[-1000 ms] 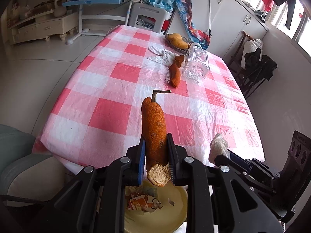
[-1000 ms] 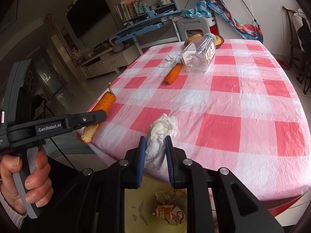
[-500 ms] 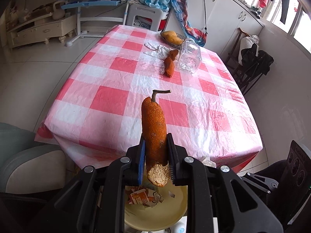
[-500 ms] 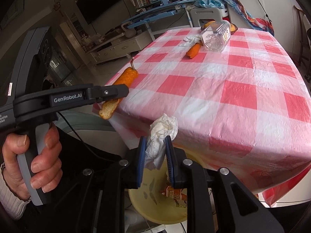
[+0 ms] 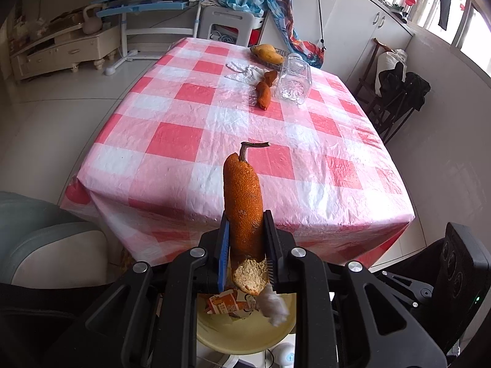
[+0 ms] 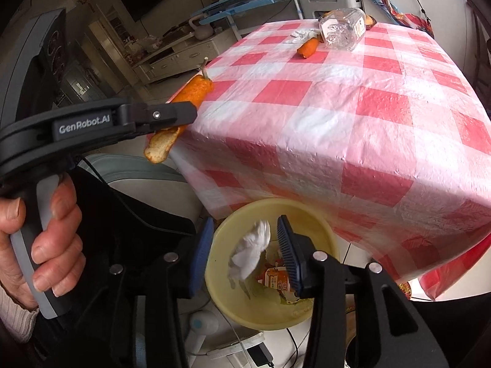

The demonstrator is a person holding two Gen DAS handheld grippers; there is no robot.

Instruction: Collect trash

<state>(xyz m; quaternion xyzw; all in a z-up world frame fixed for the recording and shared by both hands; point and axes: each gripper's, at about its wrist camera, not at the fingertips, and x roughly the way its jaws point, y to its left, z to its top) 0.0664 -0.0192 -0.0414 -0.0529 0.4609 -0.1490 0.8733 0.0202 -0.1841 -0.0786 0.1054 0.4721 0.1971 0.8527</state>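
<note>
Right wrist view: the right gripper (image 6: 245, 245) has just been opening, the tissue wad (image 6: 250, 250) loose between its jaws above the yellow bin (image 6: 322, 230). The left gripper (image 5: 245, 239) clamps the orange peel (image 5: 244, 202).

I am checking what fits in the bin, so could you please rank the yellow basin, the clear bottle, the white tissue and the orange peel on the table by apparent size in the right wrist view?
1. yellow basin
2. white tissue, very near the camera, so unsure
3. clear bottle, far off, likely larger in fact
4. orange peel on the table
</note>
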